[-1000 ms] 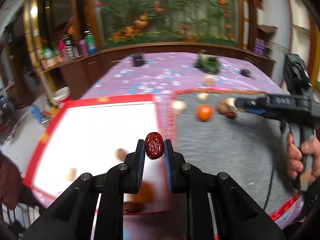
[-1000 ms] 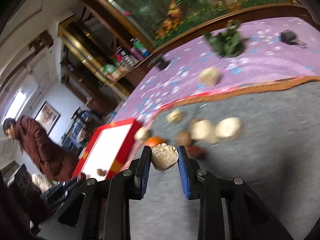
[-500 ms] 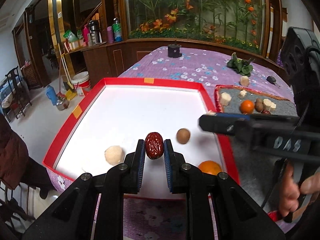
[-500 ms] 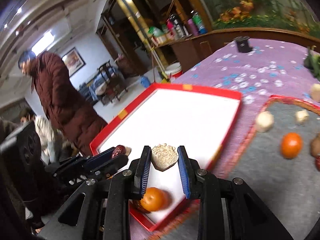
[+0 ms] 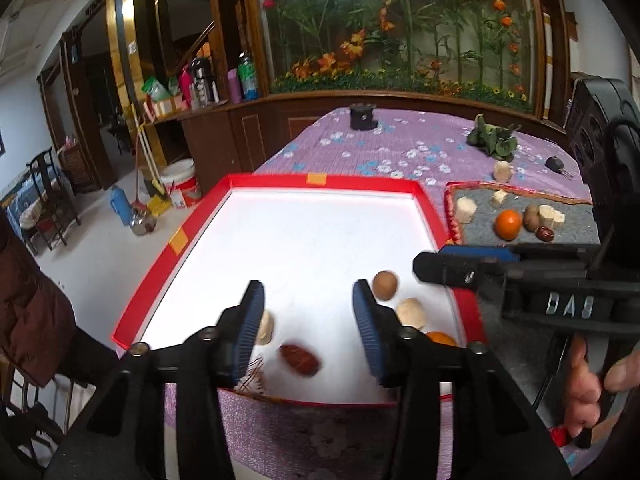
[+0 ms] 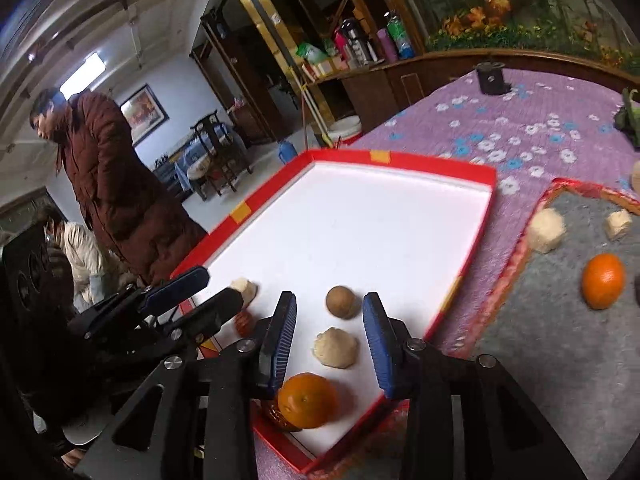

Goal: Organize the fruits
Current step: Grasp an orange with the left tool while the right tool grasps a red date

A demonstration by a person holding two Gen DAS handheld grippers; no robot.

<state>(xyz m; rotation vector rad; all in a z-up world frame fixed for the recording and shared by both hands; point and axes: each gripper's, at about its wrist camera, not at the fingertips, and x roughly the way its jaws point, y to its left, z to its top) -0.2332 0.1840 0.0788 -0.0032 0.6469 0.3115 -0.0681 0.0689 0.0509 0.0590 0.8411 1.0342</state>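
Two tongs over red tray | left tongs opening, red date dropped beneath | right tongs opening, pale chunk released inside tray | sorting fruits off grey mat

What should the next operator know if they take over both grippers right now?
Left gripper: jaws opening, nothing between the pads; wrinkled dark-red date lies below in the red-rimmed white tray.
Right gripper: jaws opening, pale rough chunk on the tray floor beneath.
Done: the tray also holds an orange mandarin, a brown round fruit and another pale chunk.
Left: grey felt mat still carries a mandarin, a date, a brown fruit and pale chunks.
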